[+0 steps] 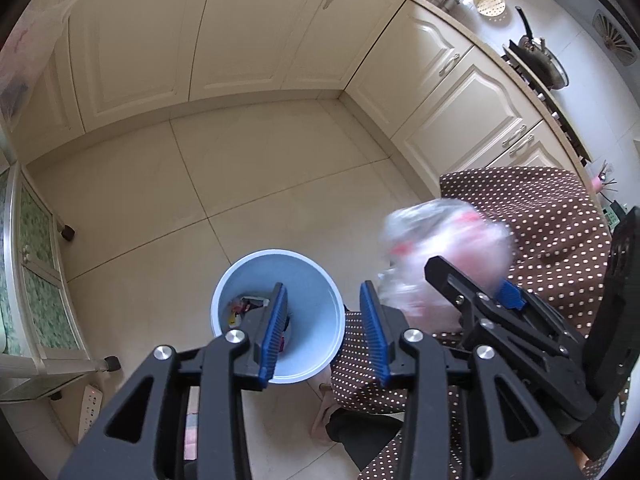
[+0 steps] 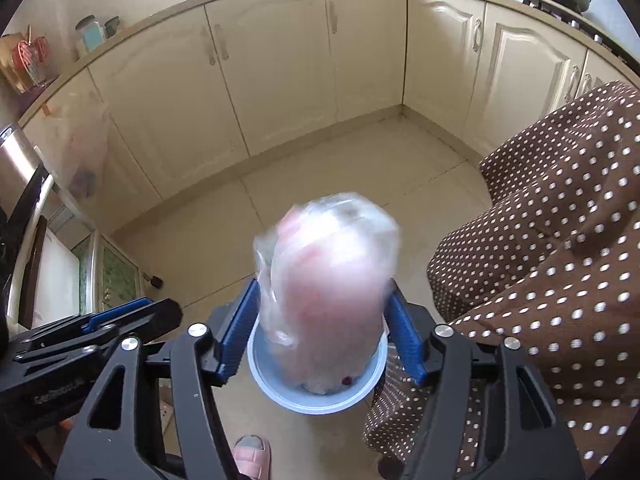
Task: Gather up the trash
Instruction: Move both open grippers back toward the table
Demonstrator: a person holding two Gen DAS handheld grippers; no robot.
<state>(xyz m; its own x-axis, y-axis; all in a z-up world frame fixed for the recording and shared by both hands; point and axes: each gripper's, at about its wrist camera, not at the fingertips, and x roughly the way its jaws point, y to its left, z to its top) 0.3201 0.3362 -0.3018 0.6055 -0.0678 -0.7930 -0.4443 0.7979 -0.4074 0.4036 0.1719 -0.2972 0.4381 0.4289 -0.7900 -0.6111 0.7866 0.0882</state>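
Note:
A light blue bin (image 1: 316,292) stands on the tiled floor with several bits of trash (image 1: 244,306) at its bottom. My left gripper (image 1: 323,286) hovers over it, open, with nothing between its blue pads. A crumpled clear plastic bag (image 2: 328,264) with pink inside is blurred between the pads of my right gripper (image 2: 324,284), right above the bin (image 2: 320,406). The gripper itself is sharp, so the bag is loose in the open jaws. In the left wrist view the right gripper (image 1: 470,280) shows at the right with the bag (image 1: 448,240) at its tips.
Cream kitchen cabinets (image 2: 280,80) wrap the far side and the right. A person's brown dotted garment (image 2: 560,240) hangs close on the right, a pink slipper (image 2: 250,456) below. A green-glass cabinet (image 1: 36,280) and a power strip (image 1: 90,404) sit at the left.

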